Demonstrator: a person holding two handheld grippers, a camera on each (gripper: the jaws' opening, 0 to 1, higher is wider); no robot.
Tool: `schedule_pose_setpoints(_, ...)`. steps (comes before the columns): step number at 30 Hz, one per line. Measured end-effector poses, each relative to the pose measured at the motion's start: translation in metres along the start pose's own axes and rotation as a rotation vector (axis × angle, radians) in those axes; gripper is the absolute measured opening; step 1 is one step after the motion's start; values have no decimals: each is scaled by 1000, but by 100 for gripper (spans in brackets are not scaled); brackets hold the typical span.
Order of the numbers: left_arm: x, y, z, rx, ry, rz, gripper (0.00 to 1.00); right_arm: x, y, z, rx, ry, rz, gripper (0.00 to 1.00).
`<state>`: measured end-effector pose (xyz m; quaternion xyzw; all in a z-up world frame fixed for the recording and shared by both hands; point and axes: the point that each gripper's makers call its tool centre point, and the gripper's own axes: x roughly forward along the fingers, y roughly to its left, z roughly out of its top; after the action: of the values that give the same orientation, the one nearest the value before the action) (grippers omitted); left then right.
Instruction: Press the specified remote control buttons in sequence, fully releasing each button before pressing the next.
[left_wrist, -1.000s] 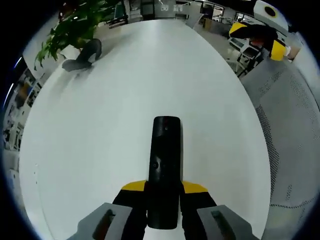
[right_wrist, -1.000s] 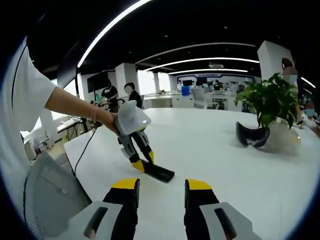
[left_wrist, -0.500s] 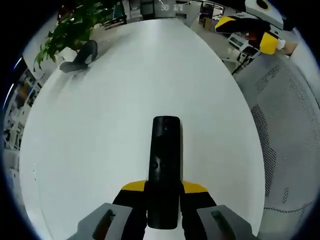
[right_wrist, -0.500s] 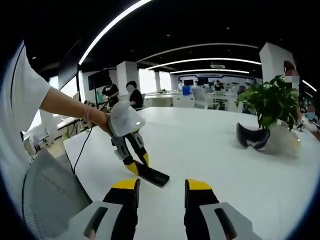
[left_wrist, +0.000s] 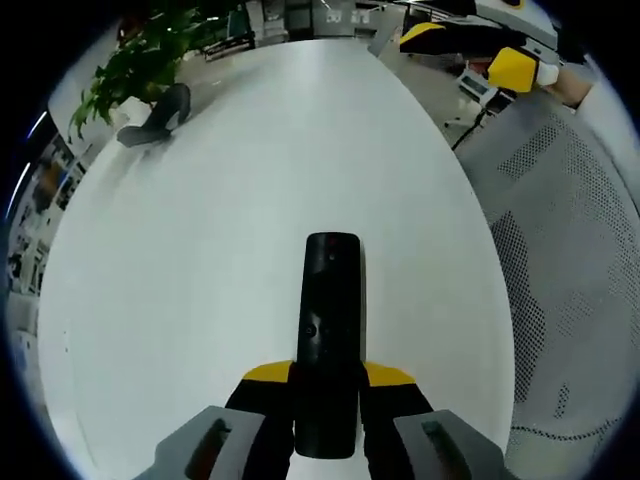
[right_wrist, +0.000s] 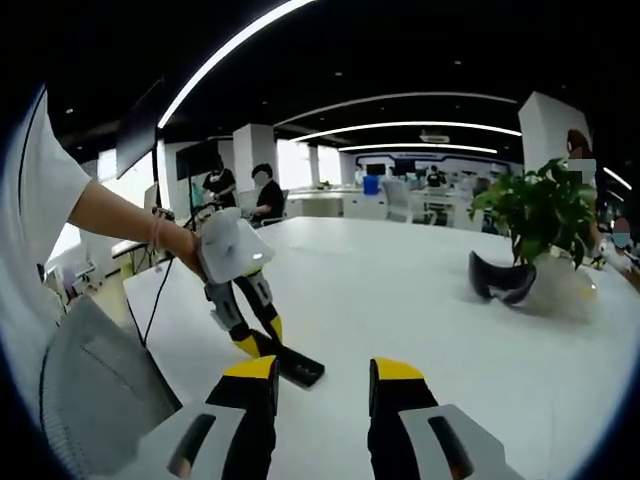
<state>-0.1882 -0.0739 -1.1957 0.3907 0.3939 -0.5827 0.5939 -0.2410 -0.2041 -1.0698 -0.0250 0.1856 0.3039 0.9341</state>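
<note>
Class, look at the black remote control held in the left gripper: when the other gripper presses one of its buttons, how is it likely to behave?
The remote control looks like a rigid slab, so it probably won't bend. The left gripper clamps only its near end, so a press near the far end may tilt it. Its smooth casing could slip slightly.

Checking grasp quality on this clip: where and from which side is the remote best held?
By its near end, across the narrow width, as the left gripper holds the remote now. The slim bar shape suits it, and the button face stays exposed for the open right gripper.
</note>
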Motion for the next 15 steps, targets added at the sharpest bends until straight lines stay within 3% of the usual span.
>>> schedule_pose_setpoints(7, 0, -9, 0, -13, -3, 3, 24, -3, -9, -1, 23, -5, -43, 33)
schedule_pose_setpoints(15, 0, -22, 1, -10, -1, 5, 24, -2, -3, -2, -5, 4, -23, 33)
